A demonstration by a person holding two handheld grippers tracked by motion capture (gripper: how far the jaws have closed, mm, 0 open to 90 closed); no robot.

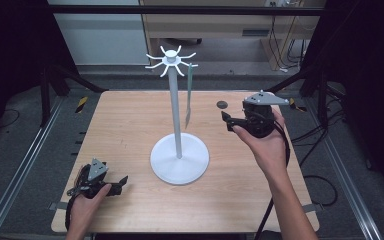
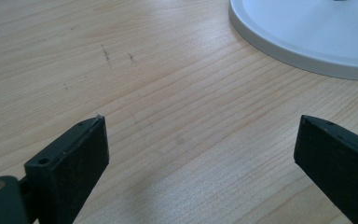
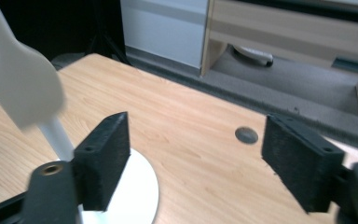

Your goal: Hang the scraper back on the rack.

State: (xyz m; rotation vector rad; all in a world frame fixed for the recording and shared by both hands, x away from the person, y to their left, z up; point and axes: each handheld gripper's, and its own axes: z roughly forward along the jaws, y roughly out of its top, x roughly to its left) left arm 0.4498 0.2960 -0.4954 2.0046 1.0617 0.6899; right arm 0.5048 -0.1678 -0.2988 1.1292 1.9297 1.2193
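A white stand rises from a round base [image 1: 179,160] at the table's middle, with a thin pole [image 1: 176,115] and a crown of hooks [image 1: 170,60]. A slim pale green utensil [image 1: 189,97] hangs from one hook on the right side. My right gripper [image 1: 227,121] is held above the table to the right of that utensil, jaws pointing left at it. In the right gripper view it stands open [image 3: 196,154] with nothing between the jaws, and a blurred pale shape [image 3: 23,88] hangs left of them. My left gripper [image 1: 122,184] rests low at the front left, open [image 2: 200,158] over bare wood.
A dark round plug [image 1: 222,104] sits in the wooden tabletop [image 1: 130,125] behind the right gripper, and appears again beyond the jaws [image 3: 246,135]. The stand's base [image 2: 307,37] lies just ahead of the left gripper. Metal rails [image 1: 25,165] flank the table; a cabinet stands beyond.
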